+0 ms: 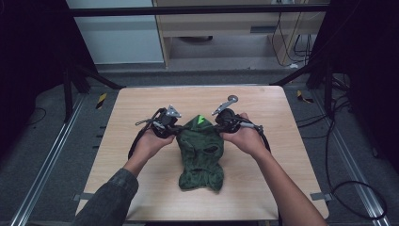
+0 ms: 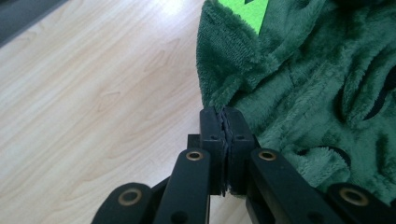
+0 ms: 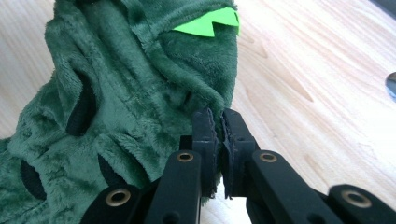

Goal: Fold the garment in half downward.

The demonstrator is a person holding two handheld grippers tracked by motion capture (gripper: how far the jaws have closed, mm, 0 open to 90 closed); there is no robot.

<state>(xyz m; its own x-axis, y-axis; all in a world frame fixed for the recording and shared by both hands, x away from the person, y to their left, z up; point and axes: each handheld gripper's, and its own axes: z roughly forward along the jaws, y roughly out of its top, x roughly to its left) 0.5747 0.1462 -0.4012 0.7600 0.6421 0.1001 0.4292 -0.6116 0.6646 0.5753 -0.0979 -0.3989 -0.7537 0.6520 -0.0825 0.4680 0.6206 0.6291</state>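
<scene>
High view: fuzzy green plush hood [image 1: 200, 153] | left tool [image 1: 175, 128], right tool [image 1: 220, 126] both pinching its edges

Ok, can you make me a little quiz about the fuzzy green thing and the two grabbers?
1. True or false: the green plush garment lies on the wooden table.
2. What colour is its zigzag patch? A) red B) bright green C) blue
3. Fill in: the left gripper sits at the garment's ___.

Key: 1 true. 2 B. 3 edge; its jaws are pressed together there. The right gripper shows a thin gap.
</scene>
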